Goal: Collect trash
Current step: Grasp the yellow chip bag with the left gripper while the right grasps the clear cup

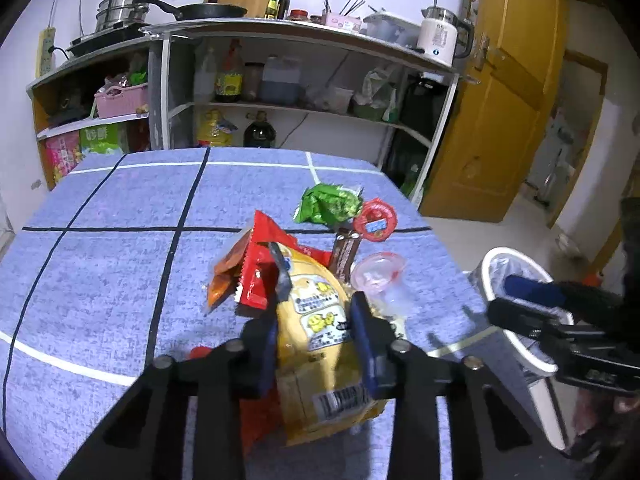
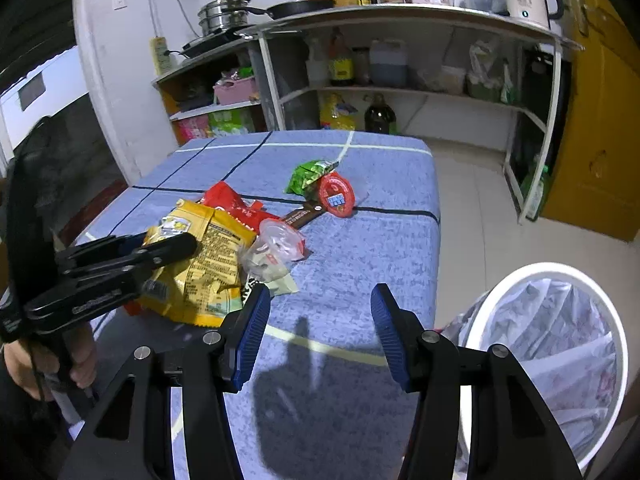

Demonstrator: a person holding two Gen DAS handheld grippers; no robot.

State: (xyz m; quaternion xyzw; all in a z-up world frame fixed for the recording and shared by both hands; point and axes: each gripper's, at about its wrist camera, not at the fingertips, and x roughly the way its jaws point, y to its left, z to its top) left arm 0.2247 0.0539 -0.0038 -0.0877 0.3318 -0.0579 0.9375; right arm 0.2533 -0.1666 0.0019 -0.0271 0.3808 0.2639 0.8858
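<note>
Trash lies heaped near the right edge of the table, with the bin standing on the floor just beside that edge. The left gripper has its jaws on either side of the yellow bag, pads against its flanks; the bag looks pinched, though the grip on such slack foil may be shallow. The right gripper hangs spread and empty above bare cloth between heap and bin.

To carry this step well, I judge the bag should be lifted straight up first, so it peels clear of the red wrapper under it and the clear cup touching its side, rather than dragging them along. Then swing it right, over the rim, and part the jaws only once the bag hangs wholly above the liner. A crinkly bag can slip or catch on the rim; keep it high. The green packet, red lid and brown bar lie farther back.
</note>
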